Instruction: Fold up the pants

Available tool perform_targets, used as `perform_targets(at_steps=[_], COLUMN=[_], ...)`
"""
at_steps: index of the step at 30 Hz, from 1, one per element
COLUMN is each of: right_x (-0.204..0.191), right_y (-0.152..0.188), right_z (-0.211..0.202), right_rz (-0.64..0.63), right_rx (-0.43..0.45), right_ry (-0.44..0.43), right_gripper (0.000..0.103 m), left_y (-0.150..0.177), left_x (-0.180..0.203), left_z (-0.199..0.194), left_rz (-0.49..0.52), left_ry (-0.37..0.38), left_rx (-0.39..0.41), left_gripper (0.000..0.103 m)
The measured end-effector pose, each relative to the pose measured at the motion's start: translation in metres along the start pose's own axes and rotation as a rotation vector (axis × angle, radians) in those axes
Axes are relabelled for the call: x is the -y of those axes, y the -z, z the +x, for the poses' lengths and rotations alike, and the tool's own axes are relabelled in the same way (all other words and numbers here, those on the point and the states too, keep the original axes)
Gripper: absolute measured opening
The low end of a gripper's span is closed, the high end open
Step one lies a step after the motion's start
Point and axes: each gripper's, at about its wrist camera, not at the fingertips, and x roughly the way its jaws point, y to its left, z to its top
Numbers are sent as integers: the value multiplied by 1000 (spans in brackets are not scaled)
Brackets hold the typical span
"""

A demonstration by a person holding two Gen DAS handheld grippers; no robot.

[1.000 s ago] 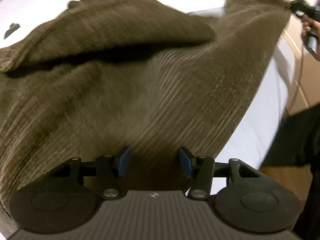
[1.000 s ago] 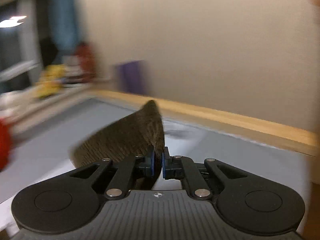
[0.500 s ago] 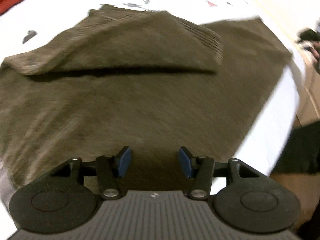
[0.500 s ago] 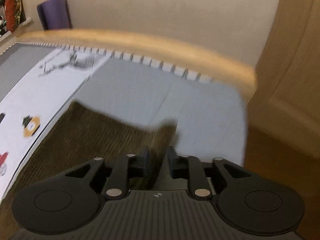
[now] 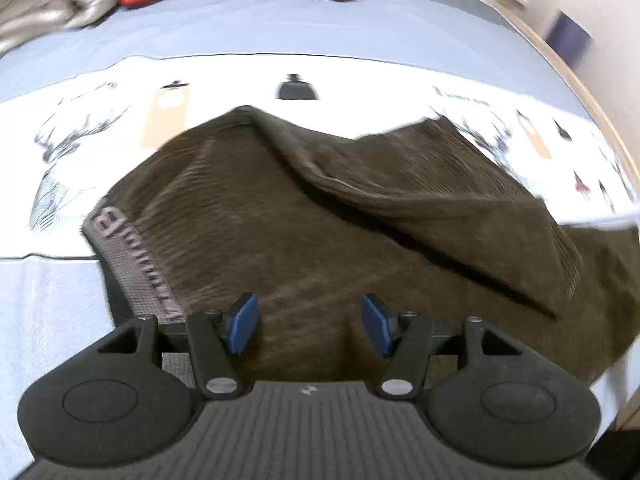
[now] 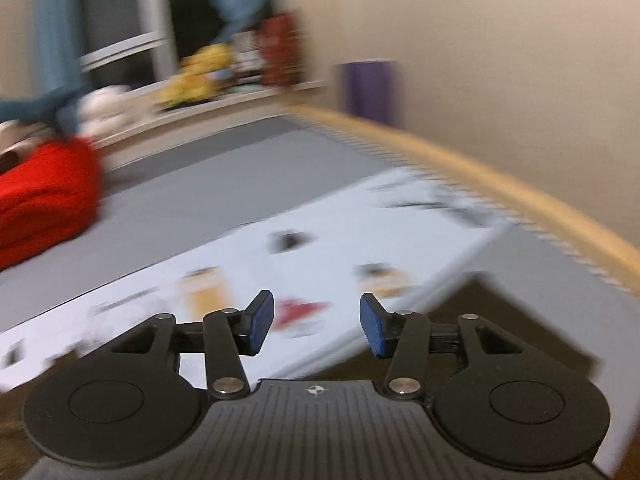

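The pants (image 5: 304, 240) lie on the bed (image 5: 280, 36), 1 leg apparently folded across. Both jaws are opening with nothing between them: left hand-held gripper (image 5: 309, 325), right hand-held gripper (image 6: 317, 323). Next likely calls for regrasping an edge.

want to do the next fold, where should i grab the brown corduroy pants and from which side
Take the grey lettered waistband at the near left corner of the brown corduroy pants, coming in low from the left over the bare pale blue sheet. That band is a firm, flat, exposed edge; the far side is already doubled over.
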Motion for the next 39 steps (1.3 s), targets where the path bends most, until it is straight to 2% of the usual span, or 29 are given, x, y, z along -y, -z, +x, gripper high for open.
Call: perform_targets(at_steps=[2, 6, 9, 11, 12, 13, 14, 15, 18, 22, 26, 30, 36, 39], right_x=[-39, -111, -152, -176, -186, -195, -202, -206, -214, -214, -202, -187, -190, -195], right_y=[7, 23, 36, 41, 42, 43, 43, 45, 44, 42, 31, 27, 43, 48], right_z=[2, 10, 7, 3, -1, -3, -5, -8, -2, 14, 36, 62, 90, 97], right_rz=[-63, -194, -270, -315, -334, -347, -353, -357, -344, -301, -242, -192, -237, -249], right_rx=[-9, -38, -81, -94, -100, -103, -102, -102, -106, -137, -153, -233, -367, -398], right_ry=[-86, -232, -329, -366, -387, -413, -434, -442, -457, -432, -385, -356, -368, -360], right_gripper=[50, 51, 51, 52, 55, 57, 60, 60, 61, 61, 62, 62, 62, 62], left_y=[-1, 5, 11, 13, 14, 16, 17, 18, 16, 2, -10, -16, -20, -21], left_x=[-3, 2, 1, -5, -7, -10, -11, -12, -12, -4, 23, 47, 72, 72], left_z=[2, 15, 25, 34, 37, 45, 49, 52, 53, 38, 27, 27, 36, 43], left_rz=[8, 86, 111, 108, 110, 119, 130, 139, 115, 51, 67, 71, 103, 91], left_ry=[-27, -70, -113, -115, -124, -149, -168, -185, -186, -161, -142, -83, -40, -33], left_rx=[1, -26, -44, -58, -78, -110, -128, -141, -145, -52, 22, 41, 38, 34], left_gripper=[63, 63, 62, 59, 55, 44, 39, 35, 37, 53, 56, 58, 60, 60])
